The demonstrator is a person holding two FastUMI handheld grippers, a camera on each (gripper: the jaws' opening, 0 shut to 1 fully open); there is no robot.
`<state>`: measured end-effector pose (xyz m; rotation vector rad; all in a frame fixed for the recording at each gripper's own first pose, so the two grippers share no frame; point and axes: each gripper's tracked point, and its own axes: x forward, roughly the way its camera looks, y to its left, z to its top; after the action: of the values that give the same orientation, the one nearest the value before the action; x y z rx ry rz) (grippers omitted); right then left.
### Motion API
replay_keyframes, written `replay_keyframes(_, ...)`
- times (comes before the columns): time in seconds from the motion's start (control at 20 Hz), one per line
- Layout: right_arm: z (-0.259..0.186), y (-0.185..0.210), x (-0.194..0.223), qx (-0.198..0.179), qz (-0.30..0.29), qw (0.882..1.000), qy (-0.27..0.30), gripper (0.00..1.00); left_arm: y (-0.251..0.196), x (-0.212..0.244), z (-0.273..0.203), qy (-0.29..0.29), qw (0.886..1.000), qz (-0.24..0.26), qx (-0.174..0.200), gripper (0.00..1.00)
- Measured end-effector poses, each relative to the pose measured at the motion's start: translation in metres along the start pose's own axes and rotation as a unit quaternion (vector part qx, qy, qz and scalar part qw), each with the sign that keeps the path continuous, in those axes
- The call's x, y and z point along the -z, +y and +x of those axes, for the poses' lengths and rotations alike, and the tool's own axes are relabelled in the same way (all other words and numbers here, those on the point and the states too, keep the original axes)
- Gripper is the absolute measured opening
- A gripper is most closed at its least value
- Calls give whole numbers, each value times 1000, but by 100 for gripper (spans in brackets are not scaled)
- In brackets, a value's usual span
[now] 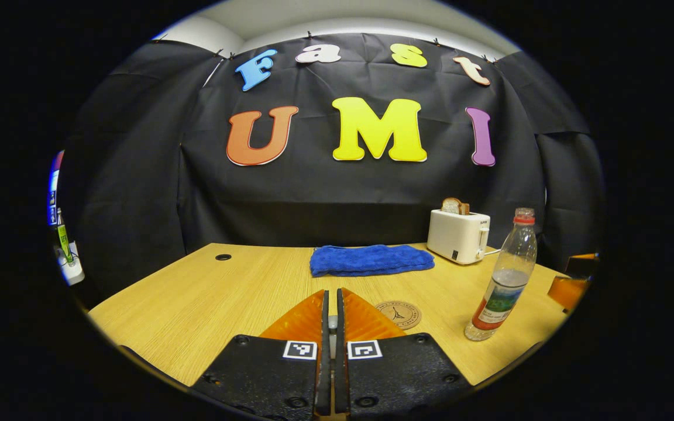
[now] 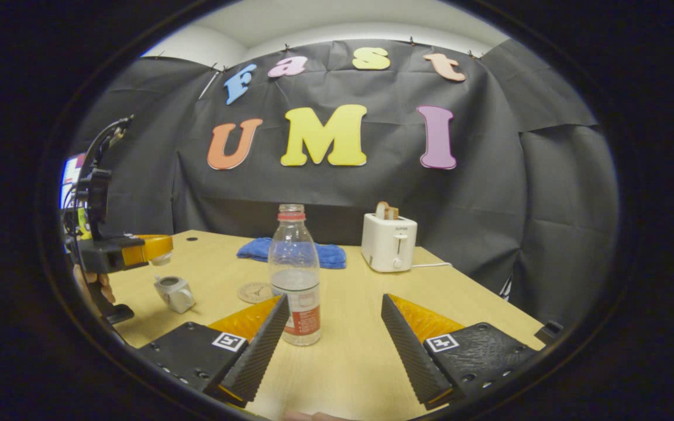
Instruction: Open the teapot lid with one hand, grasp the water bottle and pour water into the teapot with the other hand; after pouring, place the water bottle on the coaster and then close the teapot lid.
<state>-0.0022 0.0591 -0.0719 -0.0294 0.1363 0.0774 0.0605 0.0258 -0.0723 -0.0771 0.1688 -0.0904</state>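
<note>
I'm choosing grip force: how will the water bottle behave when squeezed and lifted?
The bottle looks like thin clear plastic, so it probably dents under a hard squeeze. It seems under half full, so likely light, with water sloshing. Tall, narrow and uncapped, it may tip and spill if the right gripper nudges it.

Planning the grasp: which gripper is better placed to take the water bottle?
Right. The right gripper is open with the water bottle standing just ahead, near its left finger. The left gripper is shut, and the bottle stands off to its right.
</note>
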Motion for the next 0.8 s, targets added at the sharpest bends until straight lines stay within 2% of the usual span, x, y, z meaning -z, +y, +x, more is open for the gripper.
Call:
replay_keyframes(0.45,49,34,15,-17,-6,999,48,97,10,-32,-38,8,1000,-9,10,5)
replay_keyframes(0.8,86,52,13,-21,27,997,63,96,28,-58,-61,-18,1000,-2,3,5)
